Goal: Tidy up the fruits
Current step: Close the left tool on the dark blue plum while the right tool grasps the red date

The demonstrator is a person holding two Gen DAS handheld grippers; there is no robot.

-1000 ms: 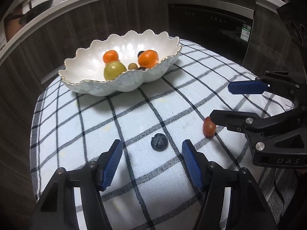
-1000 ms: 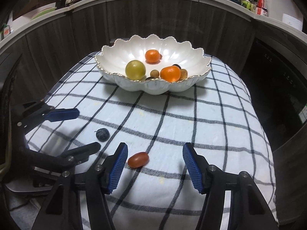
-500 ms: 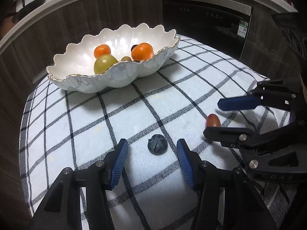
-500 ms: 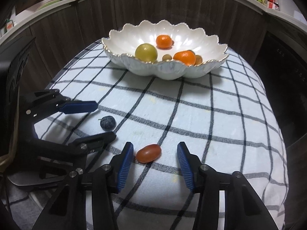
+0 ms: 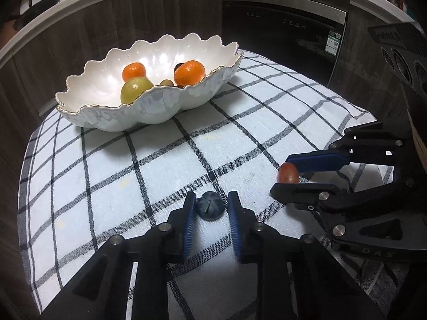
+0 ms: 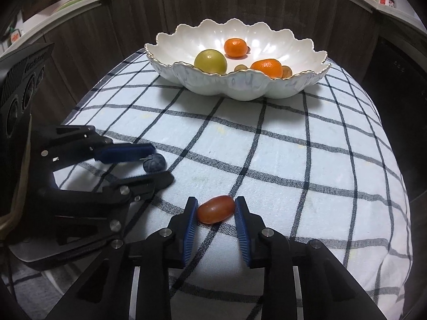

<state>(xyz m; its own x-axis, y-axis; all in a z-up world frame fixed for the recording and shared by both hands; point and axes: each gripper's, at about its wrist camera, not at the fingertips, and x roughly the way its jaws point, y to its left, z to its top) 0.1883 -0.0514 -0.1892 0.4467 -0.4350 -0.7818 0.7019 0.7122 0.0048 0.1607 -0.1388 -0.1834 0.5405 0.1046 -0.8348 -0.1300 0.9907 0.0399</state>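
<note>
A dark blueberry (image 5: 210, 204) lies on the checked cloth between the fingertips of my left gripper (image 5: 210, 206); the blue pads sit close on both sides of it. It also shows in the right wrist view (image 6: 154, 162). A red grape tomato (image 6: 216, 209) lies on the cloth between the fingertips of my right gripper (image 6: 216, 210), pads touching both ends; it shows too in the left wrist view (image 5: 288, 173). The white scalloped bowl (image 5: 149, 106) at the far side holds two oranges, a green fruit and small brown fruits.
The checked cloth (image 6: 293, 146) covers a small round table whose edges drop off on all sides. Dark wooden cabinets (image 6: 240, 0) and a dark appliance (image 5: 283, 26) stand behind. The two grippers are close side by side at the near edge.
Both grippers have moved lower and forward and have closed in: the left around the blueberry, the right around the tomato. The fruits still rest on the cloth.
</note>
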